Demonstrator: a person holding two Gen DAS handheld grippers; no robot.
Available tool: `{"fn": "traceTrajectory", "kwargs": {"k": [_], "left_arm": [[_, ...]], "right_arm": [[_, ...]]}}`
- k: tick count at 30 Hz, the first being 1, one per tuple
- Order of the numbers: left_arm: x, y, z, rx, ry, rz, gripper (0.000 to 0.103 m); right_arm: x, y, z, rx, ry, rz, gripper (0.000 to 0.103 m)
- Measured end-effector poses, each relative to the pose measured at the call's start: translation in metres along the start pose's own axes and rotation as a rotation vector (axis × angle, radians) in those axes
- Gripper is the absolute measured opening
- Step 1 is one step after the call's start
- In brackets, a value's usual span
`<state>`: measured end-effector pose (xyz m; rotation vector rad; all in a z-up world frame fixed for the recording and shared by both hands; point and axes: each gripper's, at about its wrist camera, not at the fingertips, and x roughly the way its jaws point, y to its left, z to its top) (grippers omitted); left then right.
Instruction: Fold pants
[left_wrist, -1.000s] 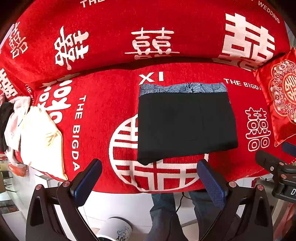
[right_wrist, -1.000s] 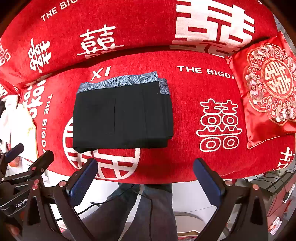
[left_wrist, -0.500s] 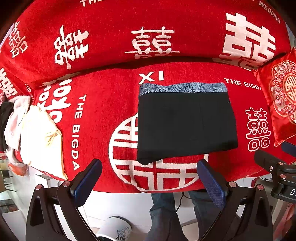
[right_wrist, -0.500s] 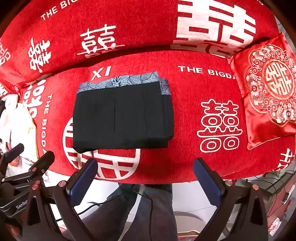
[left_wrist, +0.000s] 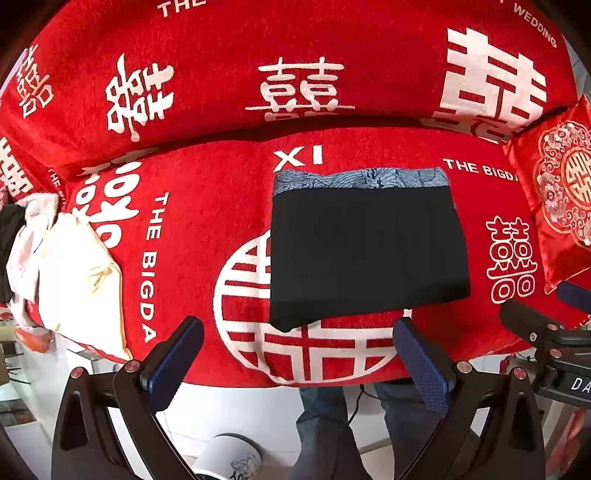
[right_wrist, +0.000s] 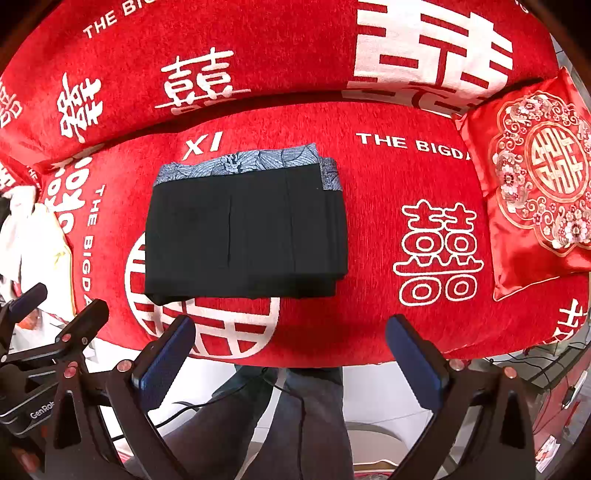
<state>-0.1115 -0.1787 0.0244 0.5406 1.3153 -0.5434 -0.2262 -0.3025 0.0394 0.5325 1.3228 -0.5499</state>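
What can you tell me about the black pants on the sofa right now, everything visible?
The black pants lie folded into a compact, flat rectangle on the red sofa seat, partly covering its white circular emblem. The fabric looks dark, matte and smooth, with faint vertical seams. A blue-grey patterned band shows along the far edge and wraps the right corner. Stacked layers show at the right side. Neither the left claw nor the right claw touches them; both are open.

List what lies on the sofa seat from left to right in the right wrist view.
White clothes → folded black pants → red embroidered cushion. All sit on the red sofa cover.
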Motion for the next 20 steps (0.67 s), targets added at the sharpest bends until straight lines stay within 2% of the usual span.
{"fn": "traceTrajectory", "kwargs": {"k": [12, 20], "left_arm": [[-0.0005, -0.0022, 0.0008, 0.012, -0.001, 0.000, 0.103], [-0.0049, -0.0042, 0.0020, 0.023, -0.030, -0.005, 0.103]], "right_arm": [[0.0013, 0.0024, 0.0037, -0.019, 0.004, 0.000, 0.103], [0.0012, 0.0023, 0.0053, -0.021, 0.005, 0.002, 0.103]]}}
